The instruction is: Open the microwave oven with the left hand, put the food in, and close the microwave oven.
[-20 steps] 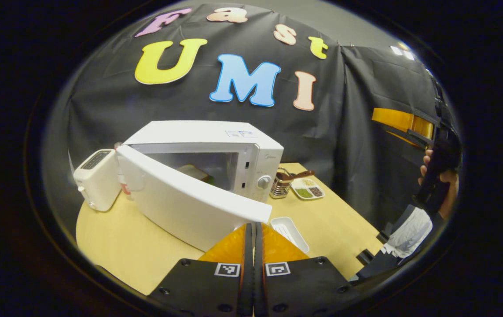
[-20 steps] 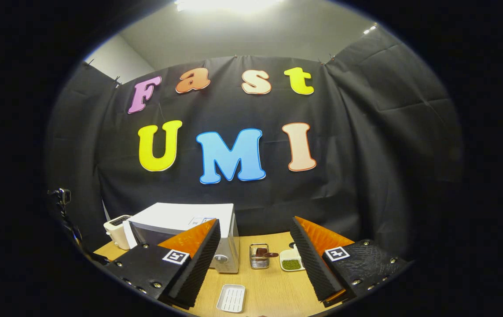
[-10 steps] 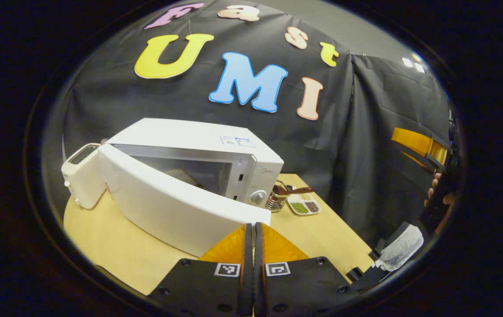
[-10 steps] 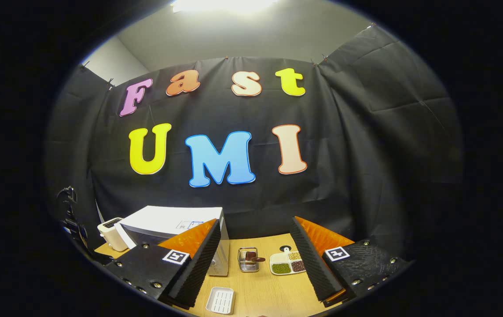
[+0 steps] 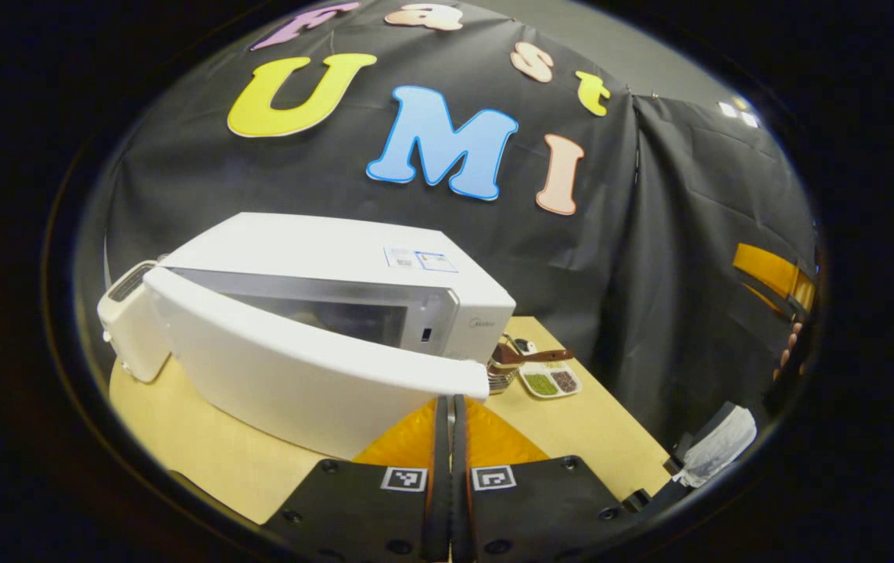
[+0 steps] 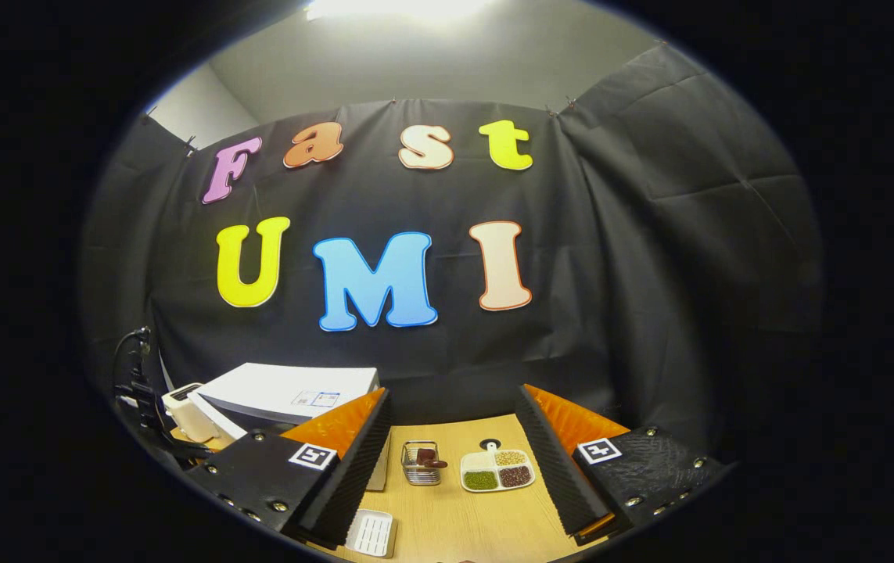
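Note:
The white microwave (image 5: pixel 337 258) stands on the wooden table (image 5: pixel 204 461), and its door (image 5: pixel 298 367) is ajar at a narrow angle. The door hides most of the dim inside, so I cannot make out the food. My left gripper (image 5: pixel 449 400) is shut with nothing between its fingers, and its tips sit right at the door's free edge (image 5: pixel 478 383). In the right gripper view, my right gripper (image 6: pixel 453 395) is open and empty, held high above the table to the right of the microwave (image 6: pixel 290 387). The right gripper (image 5: pixel 771 274) also shows at the far right, held by a hand (image 5: pixel 791 352).
A white toaster (image 5: pixel 122 328) stands left of the microwave. A wire basket (image 6: pixel 419 463) and a divided dish of grains (image 6: pixel 496 471) sit right of it. A small white tray (image 6: pixel 372 533) lies nearer the table's front.
The microwave door has swung further toward shut with my left gripper at its free edge. The opening has narrowed. In the right gripper view the table things have drifted left.

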A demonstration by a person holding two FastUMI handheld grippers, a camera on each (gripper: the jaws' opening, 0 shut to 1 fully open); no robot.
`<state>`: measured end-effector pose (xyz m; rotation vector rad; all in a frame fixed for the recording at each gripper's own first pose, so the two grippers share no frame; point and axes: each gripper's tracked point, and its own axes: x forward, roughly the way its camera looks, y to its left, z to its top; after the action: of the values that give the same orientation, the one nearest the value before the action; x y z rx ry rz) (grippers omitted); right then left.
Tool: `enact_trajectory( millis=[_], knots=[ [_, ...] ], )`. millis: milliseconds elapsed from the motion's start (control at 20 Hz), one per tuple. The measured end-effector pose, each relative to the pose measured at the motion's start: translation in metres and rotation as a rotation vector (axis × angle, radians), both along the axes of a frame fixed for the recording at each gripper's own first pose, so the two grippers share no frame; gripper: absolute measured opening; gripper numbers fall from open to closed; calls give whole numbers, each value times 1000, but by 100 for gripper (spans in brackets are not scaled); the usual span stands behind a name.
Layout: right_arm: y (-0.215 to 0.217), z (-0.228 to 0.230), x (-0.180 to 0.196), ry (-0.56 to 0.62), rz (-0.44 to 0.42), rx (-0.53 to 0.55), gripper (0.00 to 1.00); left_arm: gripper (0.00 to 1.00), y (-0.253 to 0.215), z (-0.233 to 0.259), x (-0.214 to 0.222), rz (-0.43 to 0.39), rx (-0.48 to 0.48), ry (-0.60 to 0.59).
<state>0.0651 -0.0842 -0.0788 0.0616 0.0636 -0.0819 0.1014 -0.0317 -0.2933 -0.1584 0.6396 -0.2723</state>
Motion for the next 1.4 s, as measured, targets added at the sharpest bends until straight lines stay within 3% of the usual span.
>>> enact_trajectory(
  millis=[450, 1050, 1250, 1350, 1400],
  knots=[
    [-10, -10, 18, 22, -14, 11, 96, 7, -3, -9, 40, 63, 30, -31],
    [-25, -14, 32, 33, -41, -3, 96, 7, -7, -18, 93, 118, -22, -20],
    [-22, -20, 37, 48, -34, 12, 96, 8, -3, -19, 97, 136, 45, -27],
    [-21, -19, 38, 44, -26, 9, 96, 7, -2, -18, 101, 154, 29, -30],
    [-21, -18, 37, 43, -22, 4, 96, 7, 11, -21, 108, 202, 73, -29]
  ],
)
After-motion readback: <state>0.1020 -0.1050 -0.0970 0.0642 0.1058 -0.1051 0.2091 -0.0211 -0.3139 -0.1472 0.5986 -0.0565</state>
